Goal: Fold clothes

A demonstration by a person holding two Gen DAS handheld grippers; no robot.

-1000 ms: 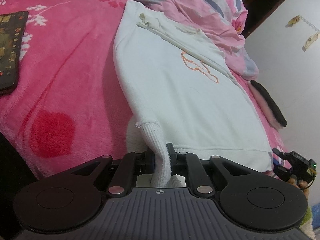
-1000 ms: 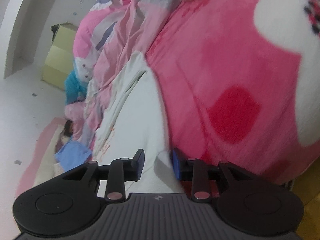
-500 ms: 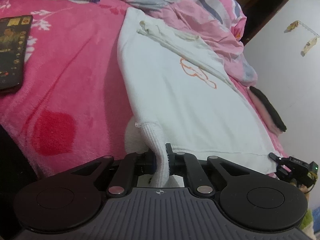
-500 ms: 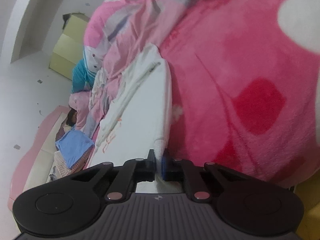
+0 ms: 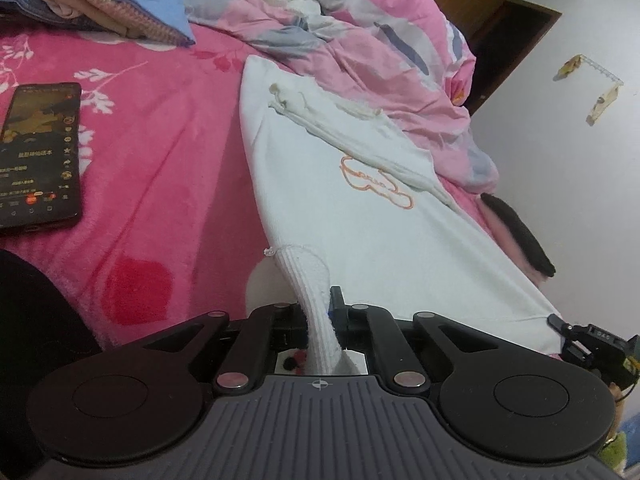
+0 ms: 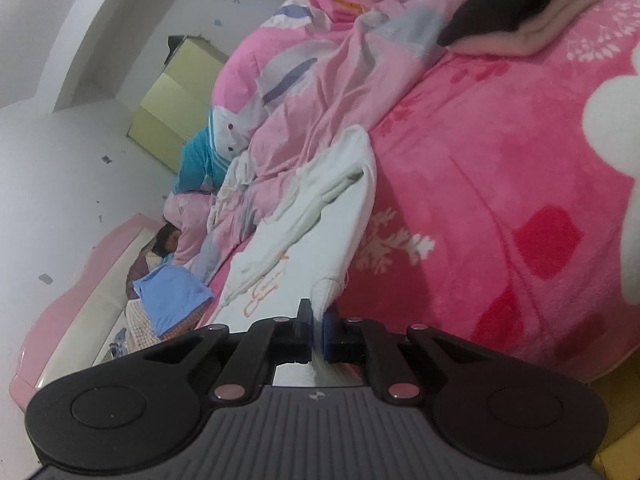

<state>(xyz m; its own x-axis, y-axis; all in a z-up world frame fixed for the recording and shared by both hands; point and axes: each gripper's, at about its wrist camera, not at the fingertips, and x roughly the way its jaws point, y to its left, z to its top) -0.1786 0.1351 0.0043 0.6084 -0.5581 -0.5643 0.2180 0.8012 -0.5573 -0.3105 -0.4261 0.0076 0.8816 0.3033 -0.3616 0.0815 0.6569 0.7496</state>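
Right gripper [image 6: 318,322] jaws now clenched on white sweater [image 5: 360,216] hem, left gripper [image 5: 320,312] still gripping cuff, both lifted.

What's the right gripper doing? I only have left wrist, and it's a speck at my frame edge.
Observer: The right gripper is shut on a ribbed hem corner of the white sweater.
Operator: Anything else caught in it?
Observer: It doesn't look like it. Only white fabric shows between the pads, and the pink blanket lies beside them, to the right.
Operator: What's past the crumpled duvet on that side?
Observer: A pale yellow cabinet stands against the white wall, beyond the duvet.
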